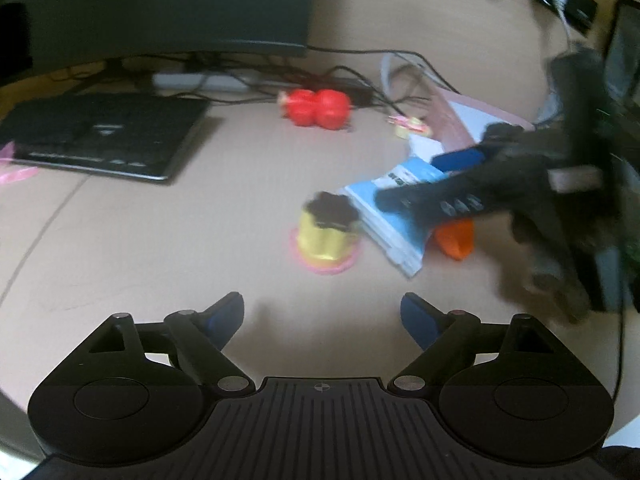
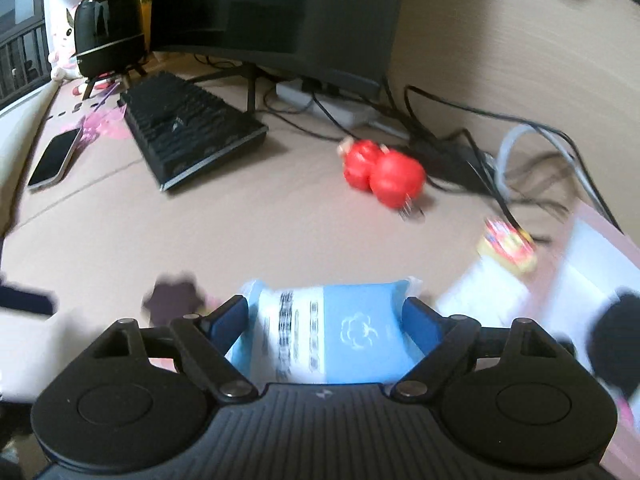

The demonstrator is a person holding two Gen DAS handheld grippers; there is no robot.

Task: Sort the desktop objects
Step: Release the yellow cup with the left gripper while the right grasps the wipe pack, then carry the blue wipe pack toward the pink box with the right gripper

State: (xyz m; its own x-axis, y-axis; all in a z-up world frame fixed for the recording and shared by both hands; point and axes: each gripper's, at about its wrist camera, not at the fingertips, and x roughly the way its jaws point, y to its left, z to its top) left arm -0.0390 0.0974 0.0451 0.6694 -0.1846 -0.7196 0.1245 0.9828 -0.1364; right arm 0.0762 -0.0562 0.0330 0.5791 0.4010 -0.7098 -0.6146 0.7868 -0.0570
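On the tan table (image 2: pixel 120 240), below the dark monitor (image 2: pixel 276 12), my right gripper (image 2: pixel 325 322) straddles the blue tissue pack (image 2: pixel 332 332), fingers apart beside its ends; my left gripper (image 1: pixel 322 318) hangs open near the gold cup (image 1: pixel 325 236).

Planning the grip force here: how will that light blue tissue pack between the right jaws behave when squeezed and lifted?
The light blue tissue pack looks like a soft plastic-wrapped packet, so it will probably squash rather than resist. It is likely light for its size. The glossy wrap may be slippery, and its crimped ends could sag. The right gripper straddles it; blur hides contact.
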